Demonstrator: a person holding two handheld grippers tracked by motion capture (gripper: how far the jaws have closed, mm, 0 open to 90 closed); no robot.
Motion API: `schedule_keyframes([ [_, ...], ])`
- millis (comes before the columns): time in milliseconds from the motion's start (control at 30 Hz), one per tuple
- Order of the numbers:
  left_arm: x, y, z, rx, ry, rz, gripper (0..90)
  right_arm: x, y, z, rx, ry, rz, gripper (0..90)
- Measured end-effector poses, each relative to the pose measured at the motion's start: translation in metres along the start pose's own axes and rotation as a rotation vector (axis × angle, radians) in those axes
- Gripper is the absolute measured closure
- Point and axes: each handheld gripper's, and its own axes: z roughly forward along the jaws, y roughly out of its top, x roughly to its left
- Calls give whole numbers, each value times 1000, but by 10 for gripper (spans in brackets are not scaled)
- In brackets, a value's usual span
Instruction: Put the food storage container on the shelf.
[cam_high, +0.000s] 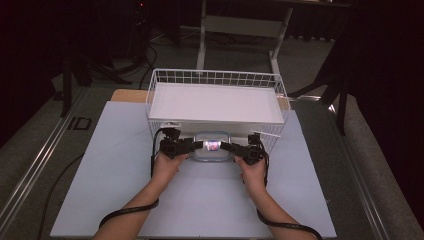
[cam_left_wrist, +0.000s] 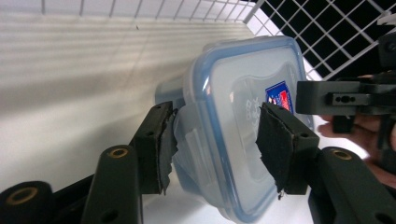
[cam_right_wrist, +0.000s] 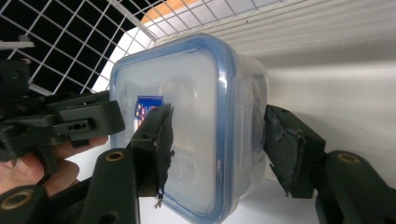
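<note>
A clear plastic food box (cam_high: 212, 146) with a blue-rimmed snap lid sat on the white tabletop (cam_high: 200, 200), right against the front wall of a white wire basket (cam_high: 215, 80). The left hand-held gripper (cam_high: 200, 145) and the right hand-held gripper (cam_high: 223, 146) came at it from opposite sides.

In the left gripper view, the box (cam_left_wrist: 233, 126) lay between that gripper's pads: one pad met the side wall and lid latch, while the other seemed to rest on the lid face near a small printed label (cam_left_wrist: 279, 95). It looked like a grasp, not a hard clench. In the right gripper view, one pad pressed the lid of the box (cam_right_wrist: 196, 116), but the other stood just clear of the body, so that gripper was released around it.

The box looked light and apparently empty, stiff at the rim yet smooth and slippery on its walls. The surest hold would be across the lid rim and the latch flaps, where the pads could bite an edge.
</note>
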Motion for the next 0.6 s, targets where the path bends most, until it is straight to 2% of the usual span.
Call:
schedule_keyframes([
  [200, 0, 1, 3, -20, 34, 25, 451, 0, 0, 4, -6, -15, 5, 392],
  [267, 2, 1, 4, -30, 34, 21, 450, -1, 1, 6, -8, -14, -1, 383],
  [300, 3, 1, 5, -28, 35, 21, 422, 0, 3, 7, -13, -35, -1, 374],
  [367, 4, 0, 9, -17, 29, 1, 402, 0, 3, 7, -14, -44, -2, 377],
  [433, 4, 0, 11, -19, 26, -13, 374, 1, 5, 7, -21, -62, -13, 410],
  [533, 3, 1, 12, -19, 36, -1, 361, 4, 7, 7, -11, -77, -35, 418],
  [600, 2, 1, 11, -9, 40, 1, 361, 9, 8, 6, 0, -103, -65, 417],
])
